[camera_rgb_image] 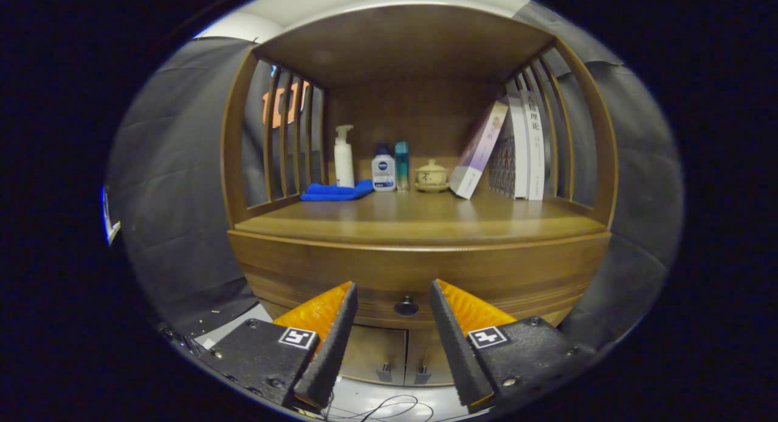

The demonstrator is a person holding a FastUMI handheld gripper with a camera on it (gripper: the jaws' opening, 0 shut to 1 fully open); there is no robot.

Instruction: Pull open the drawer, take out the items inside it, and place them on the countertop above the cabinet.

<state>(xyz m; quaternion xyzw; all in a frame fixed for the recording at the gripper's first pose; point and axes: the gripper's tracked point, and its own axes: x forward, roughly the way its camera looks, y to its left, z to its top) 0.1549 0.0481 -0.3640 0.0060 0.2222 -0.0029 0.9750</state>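
Closest to me are my gripper's two fingers, spread apart and holding nothing, with the drawer's small dark knob sitting in the gap between their tips, a little beyond them. Behind the knob runs the drawer, its curved wooden front shut flush under the countertop's front edge. Below it I see two cabinet doors with little handles.

Along the back edge of the countertop stand a folded blue cloth at the left, a white pump bottle touching it, a small white bottle, a slim teal bottle and a lidded cup on a saucer. Toward the back right corner books lean together.

I judge the knob the only place to hold: small, round, hard and probably slick, so I'd want both fingers squarely on its sides before pulling straight back. The drawer looks solid wood, likely stiff and somewhat heavy. Its contents are hidden.
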